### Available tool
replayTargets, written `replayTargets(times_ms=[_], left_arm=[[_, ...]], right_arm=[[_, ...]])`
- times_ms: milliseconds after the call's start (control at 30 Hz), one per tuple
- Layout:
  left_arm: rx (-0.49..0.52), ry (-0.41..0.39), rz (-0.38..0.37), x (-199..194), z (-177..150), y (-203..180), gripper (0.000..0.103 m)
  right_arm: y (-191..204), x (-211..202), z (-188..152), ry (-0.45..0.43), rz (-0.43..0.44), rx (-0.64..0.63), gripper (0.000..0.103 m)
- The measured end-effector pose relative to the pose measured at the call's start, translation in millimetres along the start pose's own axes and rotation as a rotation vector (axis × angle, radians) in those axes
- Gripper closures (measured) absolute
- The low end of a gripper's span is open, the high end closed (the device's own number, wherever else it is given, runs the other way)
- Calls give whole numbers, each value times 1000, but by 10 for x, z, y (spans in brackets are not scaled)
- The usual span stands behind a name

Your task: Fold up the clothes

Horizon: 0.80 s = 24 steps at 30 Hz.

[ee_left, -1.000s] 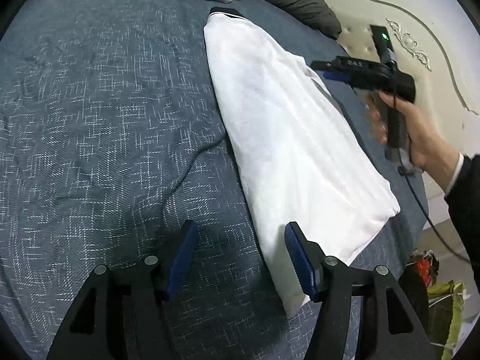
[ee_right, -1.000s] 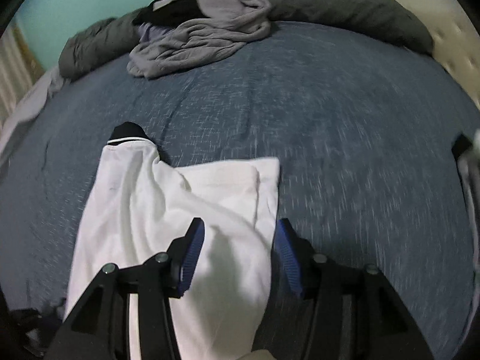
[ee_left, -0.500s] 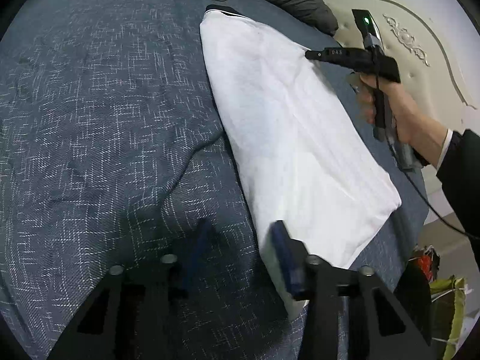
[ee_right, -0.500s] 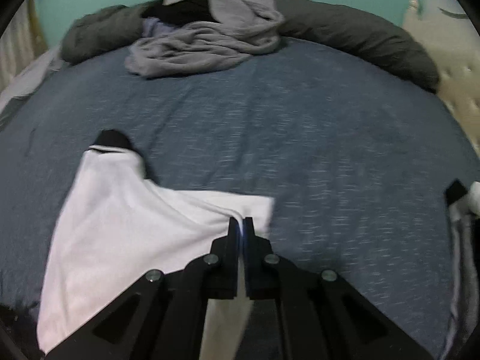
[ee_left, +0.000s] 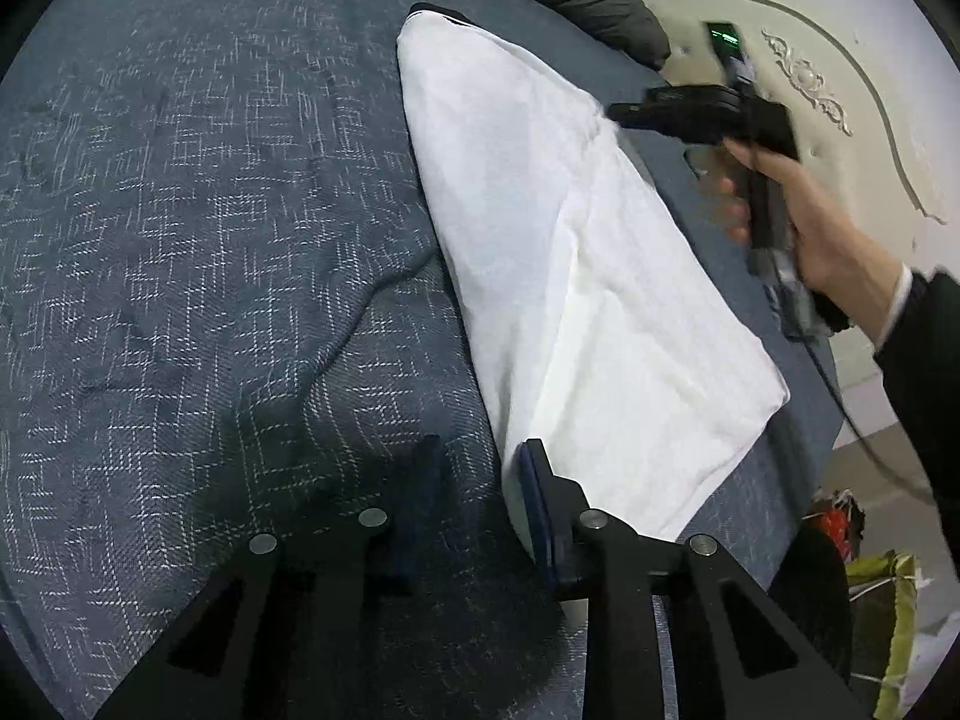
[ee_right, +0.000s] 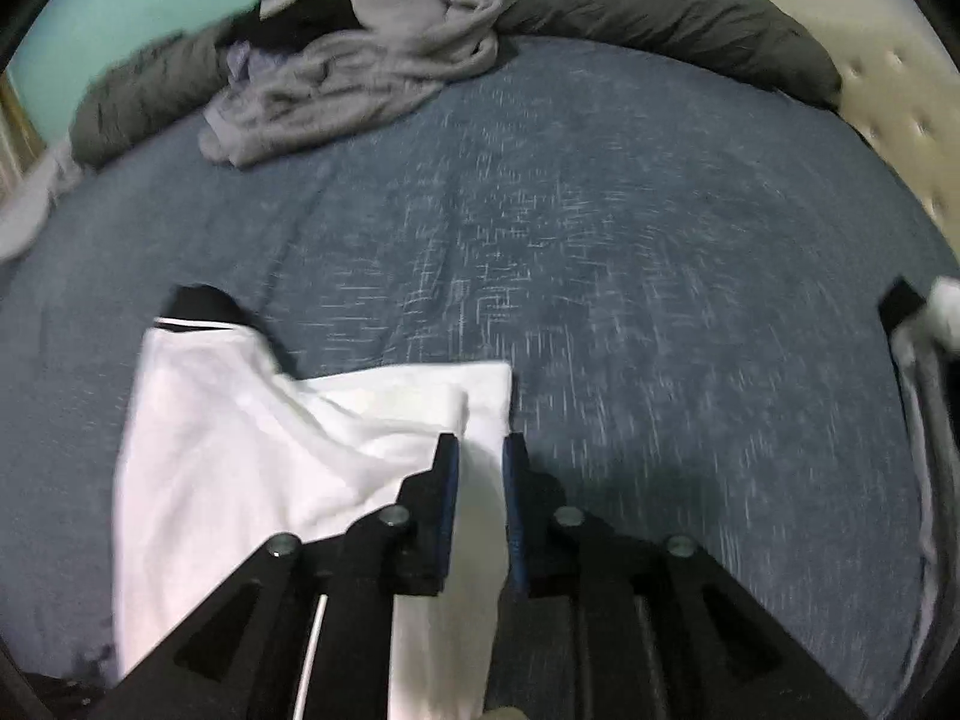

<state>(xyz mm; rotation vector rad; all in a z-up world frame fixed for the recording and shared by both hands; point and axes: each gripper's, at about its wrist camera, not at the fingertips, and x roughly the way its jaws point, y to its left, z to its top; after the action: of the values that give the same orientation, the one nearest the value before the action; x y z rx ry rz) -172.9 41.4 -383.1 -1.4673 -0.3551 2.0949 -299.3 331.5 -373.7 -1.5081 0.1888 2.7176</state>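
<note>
**Two grippers at one soft white garment**

Two grippers meet the white garment [ee_left: 576,276], which lies part-folded along the blue bedspread [ee_left: 210,210], its dark collar [ee_right: 201,306] pointing toward the grey clothes pile [ee_right: 360,78] by the bolster [ee_right: 660,6].

From the right wrist view, the right gripper [ee_right: 480,480] has its jaws narrowly apart with a strip of the white cloth running between them at the far corner; whether the pads actually pinch it I cannot tell. The left gripper [ee_left: 480,480] stands partly open at the near corner: one blue pad touches the cloth edge, the other sits over bare bedspread, so nothing is held.

The cloth looks light, thin and limp. It will likely sag and crease wherever it is unsupported, and a single layer could slip from smooth pads. Corners and hems, where layers double up, seem the best places to grip; both ends lifted together should keep the fold line straight. The bedspread's ridge [ee_left: 384,294] beside the garment could snag a dragged edge.
</note>
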Motion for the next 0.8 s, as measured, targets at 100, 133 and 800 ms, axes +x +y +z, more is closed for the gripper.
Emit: replayTargets(times_ms=[100,133,800], left_arm=[[-3,0,-9,-25,-35,-19,74],[-3,3,-13,-27,-53,-31,72],[-83,22,-110,-151,-336,-96,71]], right_arm=[[-17,-292,-232,-4,68,35,83],[-37,-388,-365,13,100,55,78],[-81,-1105,-2072,174,252,169,78]])
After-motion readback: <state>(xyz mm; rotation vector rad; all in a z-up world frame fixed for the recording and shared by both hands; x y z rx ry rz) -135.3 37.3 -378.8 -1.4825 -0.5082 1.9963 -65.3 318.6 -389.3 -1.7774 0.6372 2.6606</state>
